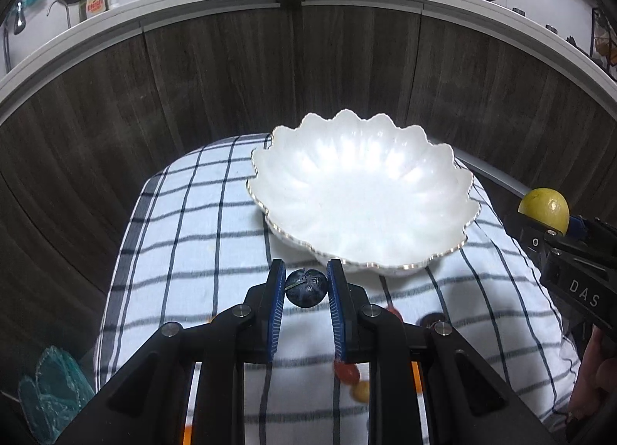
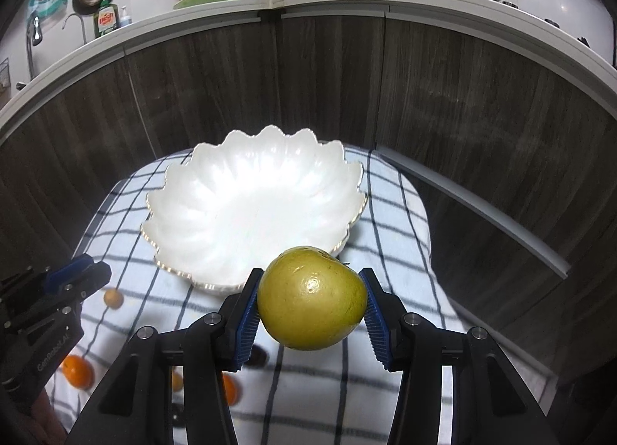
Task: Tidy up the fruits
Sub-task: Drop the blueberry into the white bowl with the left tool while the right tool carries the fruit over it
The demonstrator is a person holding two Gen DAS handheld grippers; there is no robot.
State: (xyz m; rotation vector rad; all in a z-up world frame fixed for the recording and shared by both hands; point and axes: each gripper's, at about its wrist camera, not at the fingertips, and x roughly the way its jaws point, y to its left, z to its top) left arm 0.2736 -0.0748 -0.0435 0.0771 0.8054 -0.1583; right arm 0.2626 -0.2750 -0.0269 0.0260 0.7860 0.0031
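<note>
White scalloped bowl [image 1: 362, 198] sits dead ahead at 12 o'clock from both hand-held grippers, on the checked cloth [image 1: 185, 236] covering the bench, nothing in it yet afaict.

Left hand-held gripper [image 1: 306, 287] clamped on a small dark plum-ish fruit [image 1: 306, 289], blue pads pinching it from 9 and 3. Near rim of bowl just past the fingertips at 12, so basically needs a short push fwd + up over the lip, then let go. No real long axis to worry about, fruit's round.

Right hand-held gripper [image 2: 312, 302] clamped on a big yellow-green fruit [image 2: 312, 296], guava or pear, can't tell tbh. Fatter than it is tall in the grip, widest bit spanning the pads from 9 to 3. From that cam the bowl lies more like 11 o'clock, so needs a slight leftward swing as well as fwd.

Judging by rim position, left looks a touch nearer to the bowl than right, though both are close. Seen from left cam, right one w/ its fruit hangs out at 3 o'clock, well clear.

Rest of the loose stuff, small orange [image 2: 77, 371] and a pale round one [image 2: 113, 298], lying on the cloth back at 7–8 o'clock under the left one. Prob next up.
</note>
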